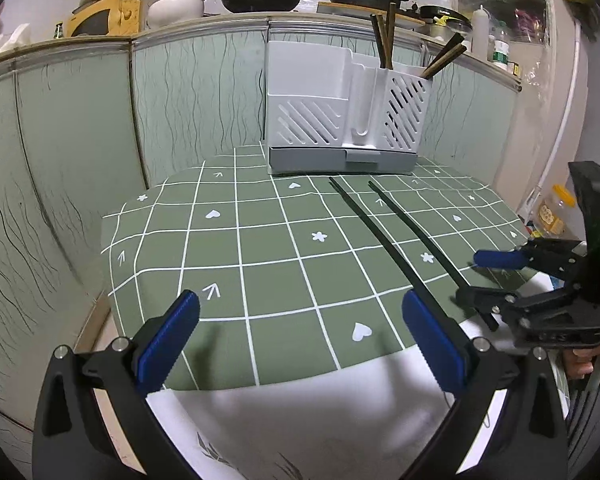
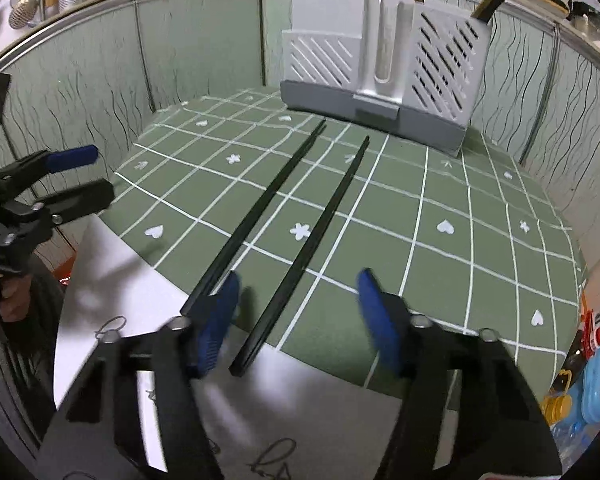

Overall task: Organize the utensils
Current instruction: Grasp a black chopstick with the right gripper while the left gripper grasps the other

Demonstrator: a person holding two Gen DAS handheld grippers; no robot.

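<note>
A white slotted plastic utensil holder on a grey base point(image 1: 342, 120) stands at the far edge of the green cloth with a white grid and small hearts and flowers point(image 1: 260, 248), against the pale green wavy-patterned panels point(image 1: 80, 128); everything here is placed from that holder. Brown wooden chopsticks point(image 1: 386, 38) stand upright or leaning in its right-hand compartment, while the wider left compartment shows nothing above its rim. Two long black chopsticks point(image 2: 276, 192) lie flat on the cloth in front of the holder, side by side but apart, their thin tips near its base and their thick ends reaching toward the cloth's near edge. The right gripper point(image 2: 298, 320), black with blue pads, sits at the near end, farthest from the holder, its jaws partly open; the right-hand black chopstick point(image 2: 320, 224) runs into the gap between them without touching either pad, and the left-hand one passes just outside the left pad. The left gripper point(image 1: 300, 340) hovers over the near edge of the cloth, to the holder's front left, jaws spread wide and empty. A hand point(image 1: 584, 360) grips the right gripper's handle
</note>
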